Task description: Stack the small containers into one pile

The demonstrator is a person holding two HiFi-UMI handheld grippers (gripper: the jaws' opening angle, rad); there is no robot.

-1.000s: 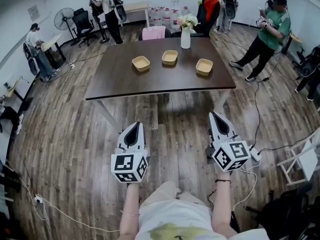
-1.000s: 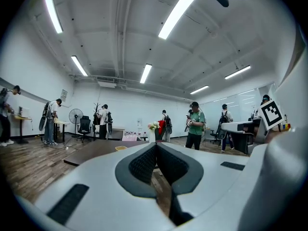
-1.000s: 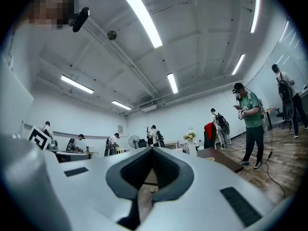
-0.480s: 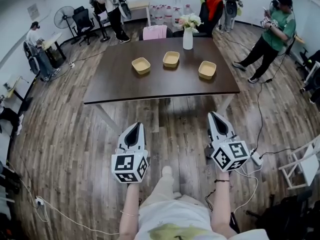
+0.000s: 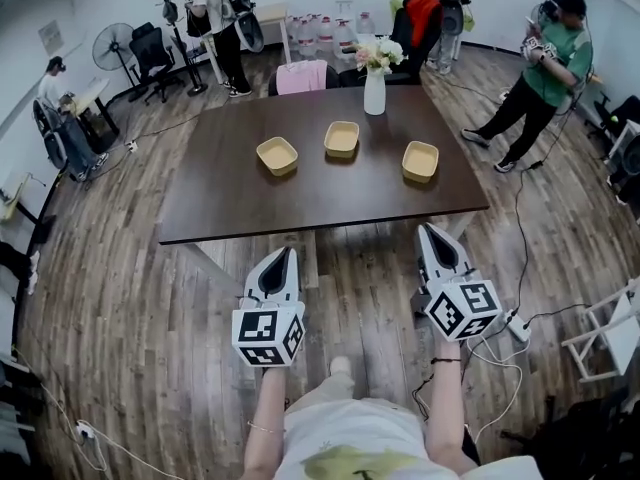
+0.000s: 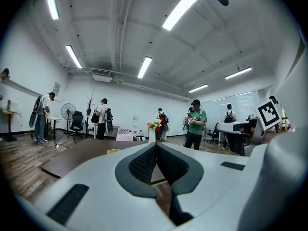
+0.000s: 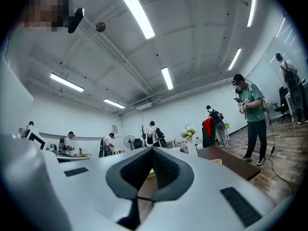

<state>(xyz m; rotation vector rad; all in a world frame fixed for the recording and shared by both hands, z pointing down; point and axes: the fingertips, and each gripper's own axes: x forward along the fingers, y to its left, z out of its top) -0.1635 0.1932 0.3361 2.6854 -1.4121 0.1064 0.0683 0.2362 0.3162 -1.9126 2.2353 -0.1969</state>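
Across the wooden floor (image 5: 130, 298), the table (image 5: 220, 193) stood ahead of me; its three containers (image 5: 341, 138) lay well beyond my left gripper (image 5: 288, 253) and right gripper (image 5: 428, 230), both with fingers closed and empty.

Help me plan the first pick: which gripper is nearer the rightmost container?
Right. The right gripper is short of the table, nearly in line with the rightmost container; the left gripper is well off to its left.
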